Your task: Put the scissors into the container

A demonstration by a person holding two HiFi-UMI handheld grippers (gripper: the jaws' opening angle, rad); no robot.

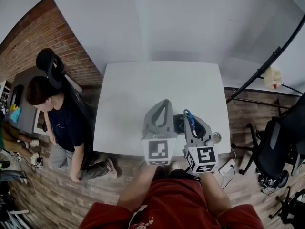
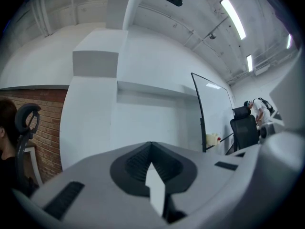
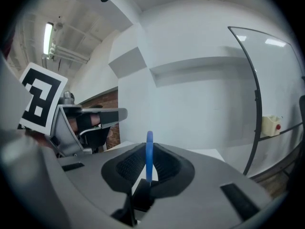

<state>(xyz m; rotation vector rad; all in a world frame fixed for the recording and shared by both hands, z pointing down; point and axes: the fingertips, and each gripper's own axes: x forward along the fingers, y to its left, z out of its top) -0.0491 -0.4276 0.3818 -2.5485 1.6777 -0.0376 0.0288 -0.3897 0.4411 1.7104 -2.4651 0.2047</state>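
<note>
Blue scissors [image 3: 149, 156] handle pinched upright between right tongs [image 3: 148, 148].

White table [image 1: 143, 94], brick wall [image 1: 43, 37], plank floor [image 1: 240, 120]

scissors [image 1: 189, 119] blades hidden, container [image 1: 177, 124] mostly covered

A white table [image 1: 143, 94] stands on a plank floor [image 1: 248, 123] near a brick wall [image 1: 57, 37]. Left of it, a person in a dark shirt [image 1: 66, 125] leans forward beside a black headrest [image 1: 46, 60]. To the right are a black office chair [image 1: 274, 149] and, farther back, a yellowish object [image 1: 271, 76], perhaps a bottle.
</note>
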